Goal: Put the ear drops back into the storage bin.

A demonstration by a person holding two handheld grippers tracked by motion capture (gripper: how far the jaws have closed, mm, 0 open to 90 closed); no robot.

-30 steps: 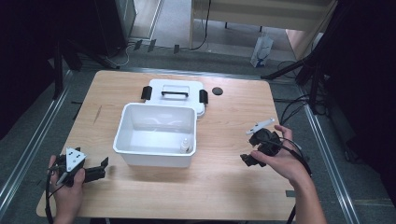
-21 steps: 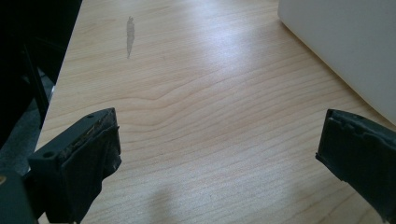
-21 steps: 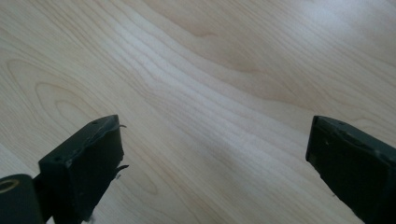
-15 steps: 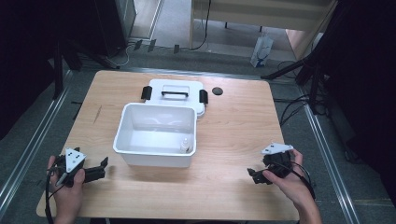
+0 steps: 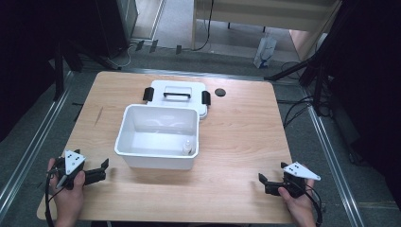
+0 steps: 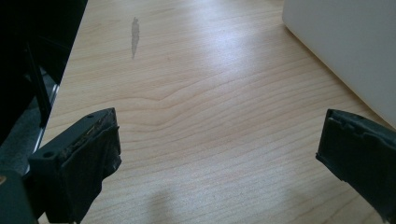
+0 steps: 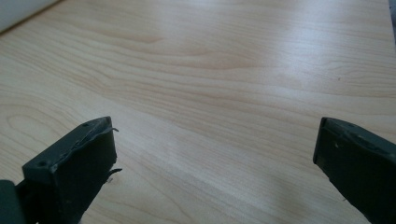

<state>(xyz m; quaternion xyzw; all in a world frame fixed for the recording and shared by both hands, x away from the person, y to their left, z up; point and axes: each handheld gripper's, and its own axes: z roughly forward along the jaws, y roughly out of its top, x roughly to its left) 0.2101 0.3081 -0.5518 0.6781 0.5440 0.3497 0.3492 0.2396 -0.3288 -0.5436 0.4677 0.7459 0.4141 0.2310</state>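
I have the left gripper (image 5: 103,171) low at the near left corner of the counter (image 5: 246,137), held in the left hand (image 5: 66,189); its jaws are spread wide with nothing between them, and in the left gripper view bare wood shows in the gap, with a grey smear (image 6: 135,36) on the wood farther off and the white wall of the tub (image 6: 345,51) rising at the right edge; the right gripper (image 5: 263,182) sits at the near right corner in the right hand (image 5: 295,201), its jaws also spread apart and empty, pointing toward the middle of the counter; in the right gripper view I see plain wood grain between the jaws and a sliver of white at the top left corner, which I cannot identify for sure.

Between my two grippers, well apart from both, the white tub (image 5: 158,163) stands open in the middle of the counter; a small white bottle (image 5: 187,147) stands upright inside it, near its front right corner; the lid (image 5: 177,94), white with a black handle and black clips at each end, lies flat just behind the tub, touching or nearly touching its far rim; a small dark round disc (image 5: 219,91) lies on the wood just right of the lid.
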